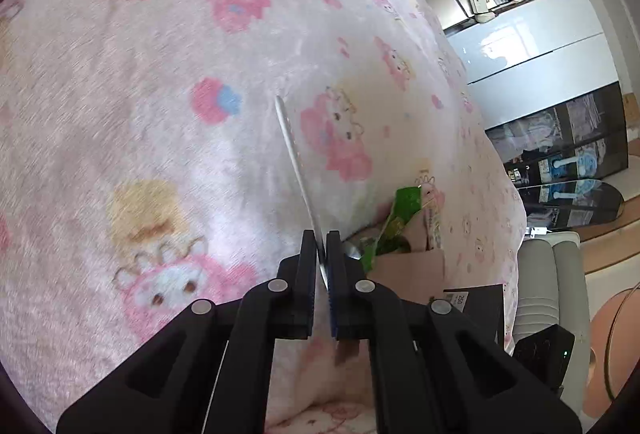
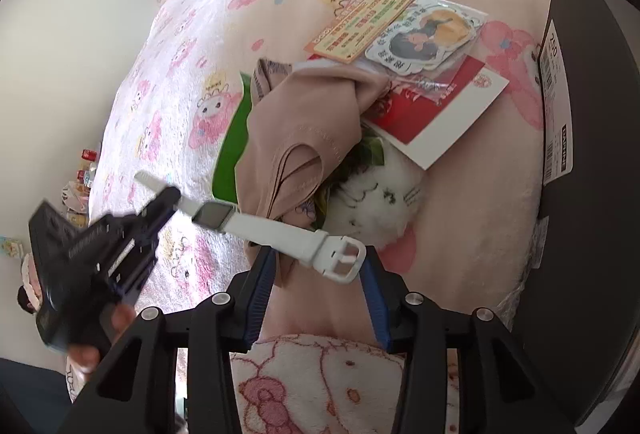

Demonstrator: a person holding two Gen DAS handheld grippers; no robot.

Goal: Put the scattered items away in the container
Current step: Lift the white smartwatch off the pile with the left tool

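Your left gripper [image 2: 160,206] is clenched on one end of the white wristwatch [image 2: 256,224], lower left of the right wrist view, while your right gripper [image 2: 320,266] stands released, its blue pads either side of the buckle end without pressing it. Carry the watch by the left claw alone: draw the right one clear of the buckle first, then swing the strap over to the black box [image 2: 580,114] at the right edge, presumably the container, though its opening is out of view. Keep the strap from snagging the beige cloth [image 2: 288,130] beneath it. The watch is a white rubbery band with a grey square face and a white frame buckle, hanging just above the pink printed blanket [image 2: 460,194]; from the left wrist its strap [image 1: 296,158] shows edge-on
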